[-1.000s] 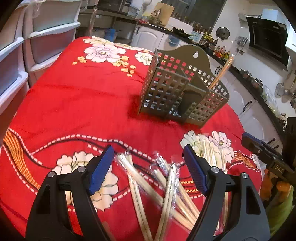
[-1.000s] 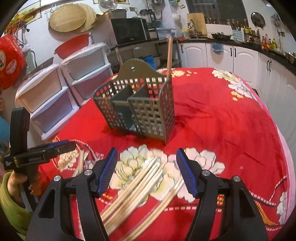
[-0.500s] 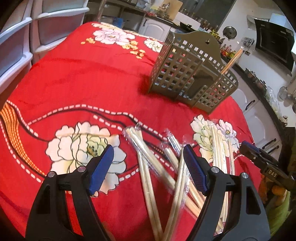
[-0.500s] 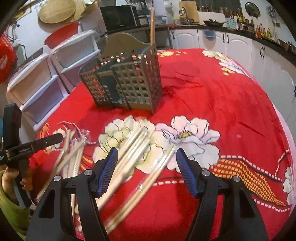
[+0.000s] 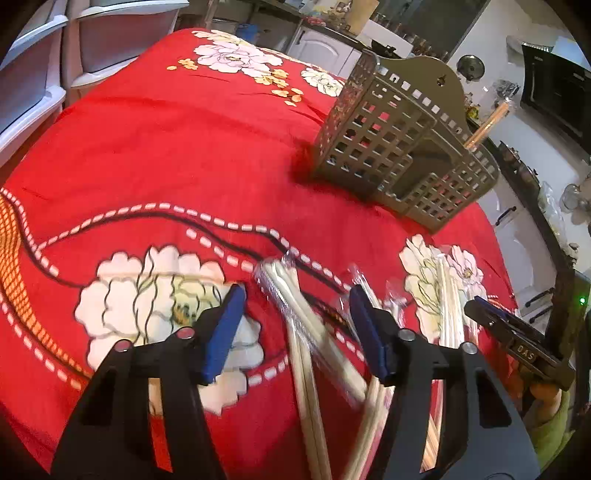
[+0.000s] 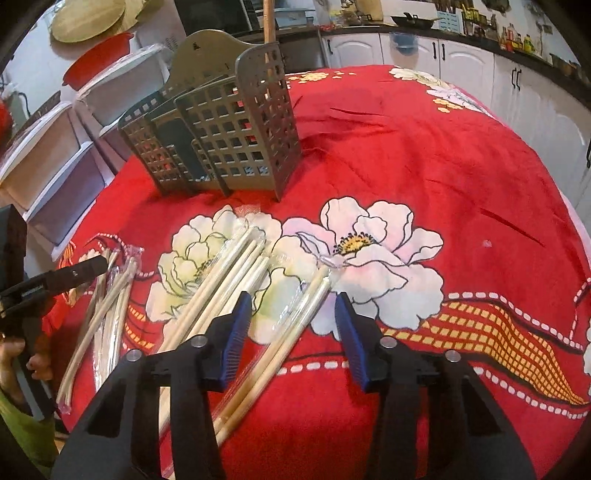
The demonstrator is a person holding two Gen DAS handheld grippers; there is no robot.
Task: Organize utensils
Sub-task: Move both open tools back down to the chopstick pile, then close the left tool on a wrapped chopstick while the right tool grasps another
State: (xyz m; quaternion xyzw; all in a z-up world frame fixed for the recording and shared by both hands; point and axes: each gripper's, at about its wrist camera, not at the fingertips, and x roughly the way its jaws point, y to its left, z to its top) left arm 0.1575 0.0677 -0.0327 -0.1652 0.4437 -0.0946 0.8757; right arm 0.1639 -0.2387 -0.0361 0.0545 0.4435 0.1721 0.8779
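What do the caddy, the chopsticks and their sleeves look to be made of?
Caddy: likely moulded plastic, matte grey-olive, with a uniform square grid and thin walls. Chopsticks: pale, unvarnished wood or bamboo; which one is unclear. Sleeves: thin clear plastic film, glossy, crinkled at the ends. Both grippers, left and right, hover open.

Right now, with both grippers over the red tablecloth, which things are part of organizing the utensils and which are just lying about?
Part of the job:
wrapped chopsticks
grey utensil caddy
chopsticks already in the caddy
left gripper, open
right gripper, open

Just there:
red floral tablecloth
plastic drawer units
red basin
kitchen cabinets
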